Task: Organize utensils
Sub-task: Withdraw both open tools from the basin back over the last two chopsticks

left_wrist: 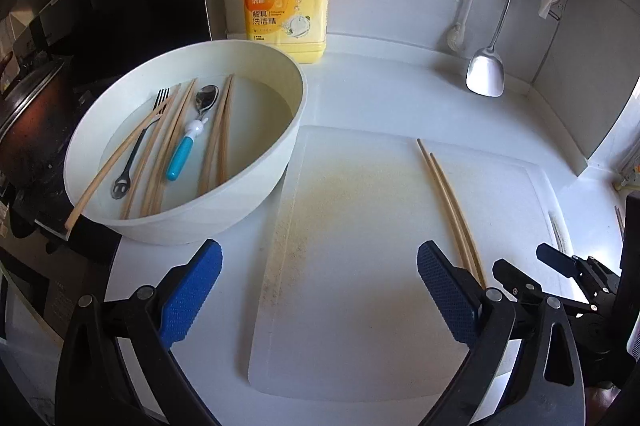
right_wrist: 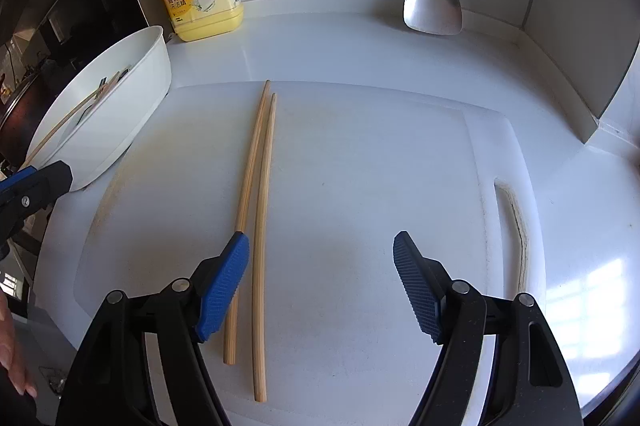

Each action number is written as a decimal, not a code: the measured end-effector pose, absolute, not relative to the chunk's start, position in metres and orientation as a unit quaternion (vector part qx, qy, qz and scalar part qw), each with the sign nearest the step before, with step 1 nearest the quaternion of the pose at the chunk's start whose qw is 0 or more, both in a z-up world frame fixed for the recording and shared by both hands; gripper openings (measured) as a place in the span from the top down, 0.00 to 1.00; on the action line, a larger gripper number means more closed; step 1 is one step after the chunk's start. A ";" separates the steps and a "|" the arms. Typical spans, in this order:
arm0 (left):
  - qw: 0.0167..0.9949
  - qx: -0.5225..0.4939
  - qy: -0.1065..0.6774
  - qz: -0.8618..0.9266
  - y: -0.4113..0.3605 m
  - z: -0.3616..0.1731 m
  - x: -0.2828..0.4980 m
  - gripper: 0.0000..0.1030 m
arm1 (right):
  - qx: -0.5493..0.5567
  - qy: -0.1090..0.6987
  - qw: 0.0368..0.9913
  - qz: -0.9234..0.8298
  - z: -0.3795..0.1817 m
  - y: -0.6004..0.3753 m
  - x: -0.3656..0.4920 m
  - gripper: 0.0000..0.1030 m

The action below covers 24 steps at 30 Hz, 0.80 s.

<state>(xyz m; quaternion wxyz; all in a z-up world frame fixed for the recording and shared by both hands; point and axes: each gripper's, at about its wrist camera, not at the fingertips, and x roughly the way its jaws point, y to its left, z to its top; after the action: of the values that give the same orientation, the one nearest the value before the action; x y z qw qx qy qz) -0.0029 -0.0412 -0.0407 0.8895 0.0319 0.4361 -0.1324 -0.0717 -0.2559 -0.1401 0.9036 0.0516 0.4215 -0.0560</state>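
Right wrist view: my right gripper [right_wrist: 320,282] is spread wide and empty, chopsticks [right_wrist: 256,209] lying on the cutting board [right_wrist: 380,165] at centre, touching its left pad. Risk: nudging them askew. Left gripper [left_wrist: 320,290] also apart; bowl [left_wrist: 280,161] upper left.

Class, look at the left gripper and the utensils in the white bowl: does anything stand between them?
Nothing visible does. The left gripper hangs open over the cutting board; the bowl is uncovered, though its near wall rises before the utensils.
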 end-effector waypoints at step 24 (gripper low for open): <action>0.883 0.039 0.454 -0.118 -0.048 -0.058 -0.012 0.06 | -0.008 0.412 0.909 -0.069 -0.155 -0.251 -0.054 0.31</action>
<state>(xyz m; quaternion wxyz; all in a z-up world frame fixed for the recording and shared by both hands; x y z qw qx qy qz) -0.0118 -0.0484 -0.0579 0.8825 0.0387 0.4535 -0.1183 -0.0542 -0.2513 -0.1552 0.9086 -0.0081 0.4119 -0.0688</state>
